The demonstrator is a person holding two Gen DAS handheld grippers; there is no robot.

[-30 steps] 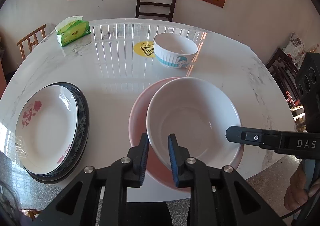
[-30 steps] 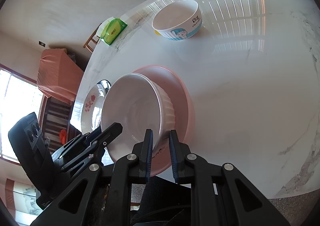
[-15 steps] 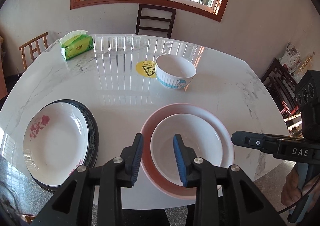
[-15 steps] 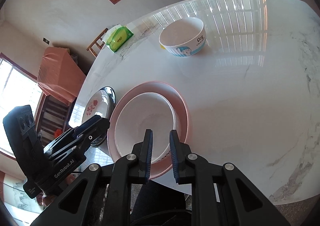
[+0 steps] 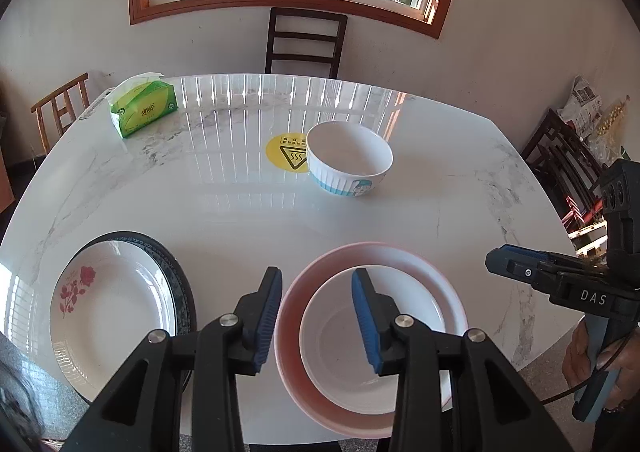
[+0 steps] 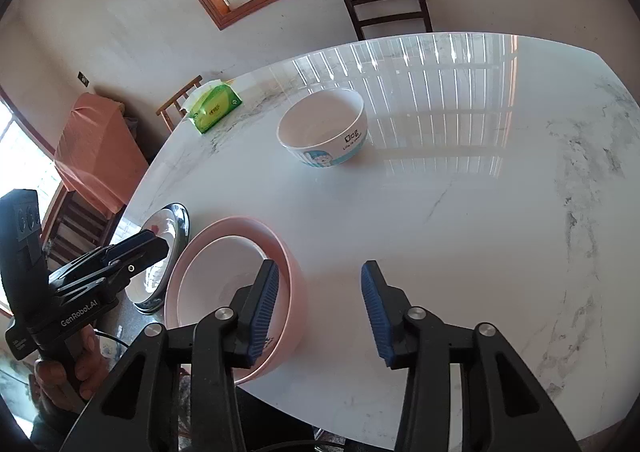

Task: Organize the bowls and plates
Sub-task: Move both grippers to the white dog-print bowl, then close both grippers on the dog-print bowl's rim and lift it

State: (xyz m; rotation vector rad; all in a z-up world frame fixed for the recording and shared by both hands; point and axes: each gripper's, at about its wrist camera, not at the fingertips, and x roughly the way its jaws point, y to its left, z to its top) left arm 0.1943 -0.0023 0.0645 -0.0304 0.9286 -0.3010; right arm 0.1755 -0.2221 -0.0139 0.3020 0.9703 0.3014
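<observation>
l tool and r tool both w/ jaws apart, just been opening, nothing clamped. white bowl sits nested in pink plate at near desk edge, under l tool. flower plate stacked on dark-rimmed plate to the left; cartoon bowl empty, farther back.

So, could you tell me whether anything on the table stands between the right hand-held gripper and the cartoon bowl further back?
Nothing visible does. In the right wrist view, only bare marble table lies between the open right hand-held gripper and the cartoon bowl. The pink bowl, with a white bowl nested inside, sits off to the left.
</observation>
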